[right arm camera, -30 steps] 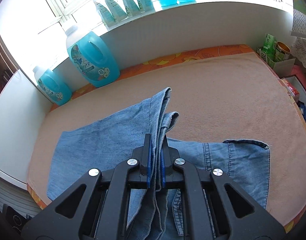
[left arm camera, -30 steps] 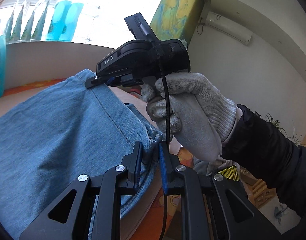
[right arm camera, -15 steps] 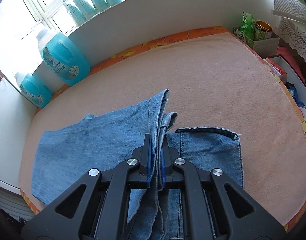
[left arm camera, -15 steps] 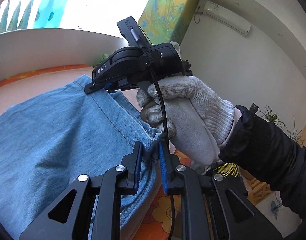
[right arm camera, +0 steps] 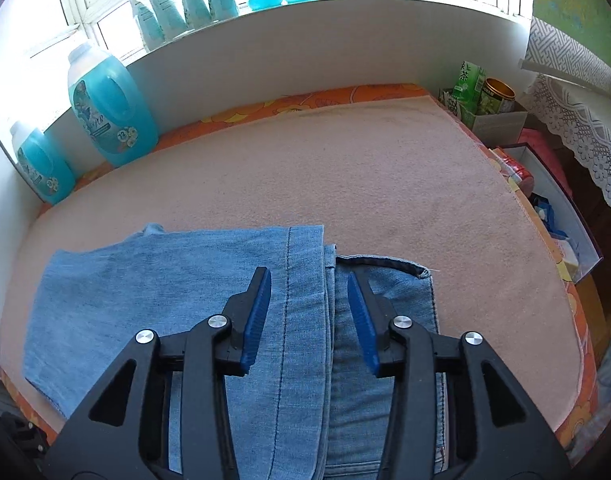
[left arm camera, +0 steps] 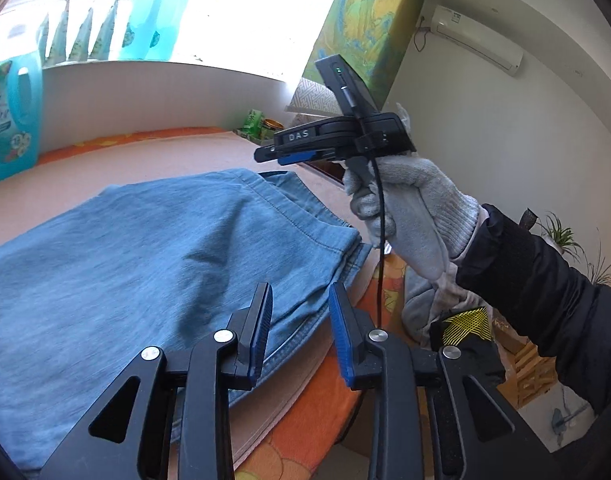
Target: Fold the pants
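Pants (right arm camera: 193, 300), one blue denim pair, lie folded on the pink table (right arm camera: 345, 184) at its near edge, with bare cloth beyond. Two blue jugs (right arm camera: 105, 108) stand at the back left. The left gripper (left arm camera: 299, 332) and right gripper (right arm camera: 309, 316) are both opening, pads clear of the denim. A gloved hand (left arm camera: 409, 208) tilts the right one downward.

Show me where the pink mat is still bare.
The pink mat is bare between the jeans and the window wall, and right of them up to the mat's edge. It's crowded beyond: detergent bottles far left, boxes far right.
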